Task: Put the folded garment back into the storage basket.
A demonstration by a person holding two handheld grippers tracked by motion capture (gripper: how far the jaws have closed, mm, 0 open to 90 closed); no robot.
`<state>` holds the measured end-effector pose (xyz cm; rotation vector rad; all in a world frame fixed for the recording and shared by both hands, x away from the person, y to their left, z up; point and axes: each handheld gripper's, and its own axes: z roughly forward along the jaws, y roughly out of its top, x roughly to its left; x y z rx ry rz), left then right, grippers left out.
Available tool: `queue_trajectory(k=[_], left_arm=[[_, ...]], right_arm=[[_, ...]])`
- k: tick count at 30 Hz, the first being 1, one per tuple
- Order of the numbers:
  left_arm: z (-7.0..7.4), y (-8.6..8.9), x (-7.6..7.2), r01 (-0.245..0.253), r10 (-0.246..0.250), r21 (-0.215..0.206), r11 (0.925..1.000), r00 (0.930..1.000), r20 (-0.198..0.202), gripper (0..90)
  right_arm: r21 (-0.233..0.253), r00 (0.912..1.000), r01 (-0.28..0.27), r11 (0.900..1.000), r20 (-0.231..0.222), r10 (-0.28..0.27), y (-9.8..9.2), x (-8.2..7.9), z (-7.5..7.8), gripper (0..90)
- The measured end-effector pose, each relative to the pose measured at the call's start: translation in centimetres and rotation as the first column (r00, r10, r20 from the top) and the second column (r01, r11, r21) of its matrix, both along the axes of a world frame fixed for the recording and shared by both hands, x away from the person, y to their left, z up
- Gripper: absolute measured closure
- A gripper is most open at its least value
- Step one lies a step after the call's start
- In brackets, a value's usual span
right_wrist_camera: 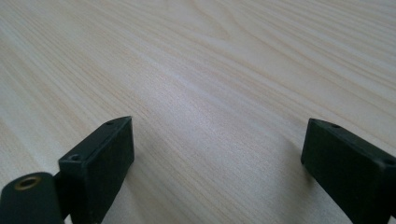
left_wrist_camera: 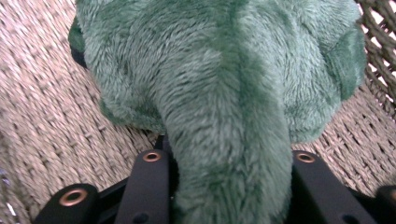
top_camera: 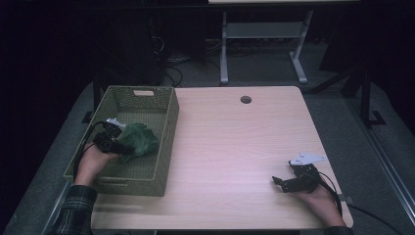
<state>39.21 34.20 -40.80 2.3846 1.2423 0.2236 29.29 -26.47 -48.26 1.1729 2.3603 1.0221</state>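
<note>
A green plush toy (top_camera: pixel 139 139) lies inside the olive woven basket (top_camera: pixel 169 127) at the table's left. My left gripper (top_camera: pixel 125 147) reaches into the basket from the near side and is shut on the toy. In the left gripper view a thick furry limb of the plush toy (left_wrist_camera: pixel 224 93) fills the gap between the two black jaws of the left gripper (left_wrist_camera: pixel 229 156), over the woven basket floor (left_wrist_camera: pixel 42 116). My right gripper (top_camera: pixel 279 182) rests open on the wooden table near its front right corner, pointing left. Bare wood lies between the jaws of the right gripper (right_wrist_camera: pixel 217 135).
The light wooden table (top_camera: pixel 235 137) has a round cable hole (top_camera: pixel 245 100) near its far edge. The basket takes up the left third. Behind the table stands a white desk frame (top_camera: pixel 264 44) on a dark grey floor, with cables at the back left.
</note>
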Motion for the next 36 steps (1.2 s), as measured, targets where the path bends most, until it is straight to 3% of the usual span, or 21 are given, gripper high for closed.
queue_trajectory(k=[7,11,15,25,36], left_arm=[[0.0,0.1,0.0,-0.015,0.016,-0.017,0.9997,0.9996,0.026,40.6],[0.4,0.3,-0.2,-0.028,0.031,-0.035,0.9990,0.9955,0.090,26.7],[1.1,0.5,-0.5,-0.041,0.049,-0.051,0.9978,0.9867,0.155,16.8],[3.8,-1.4,-1.3,0.023,0.000,-0.091,0.9955,0.9692,0.246,16.1],[6.5,-5.4,-1.8,0.113,-0.064,-0.149,0.9824,0.9516,0.301,13.3]], right_arm=[[0.000,1.0000,0.000,1.000,0.000,0.000,0.0,0.0,0.0,9.2],[0.000,1.0000,0.000,1.000,0.000,0.000,0.0,0.0,0.0,9.2],[0.000,1.0000,0.000,1.000,0.000,0.000,0.0,0.0,0.0,9.2],[-0.001,1.0000,0.000,1.000,-0.002,0.000,0.0,0.0,0.0,9.2],[0.001,1.0000,0.001,1.000,0.000,-0.001,0.0,0.0,0.0,9.2]])
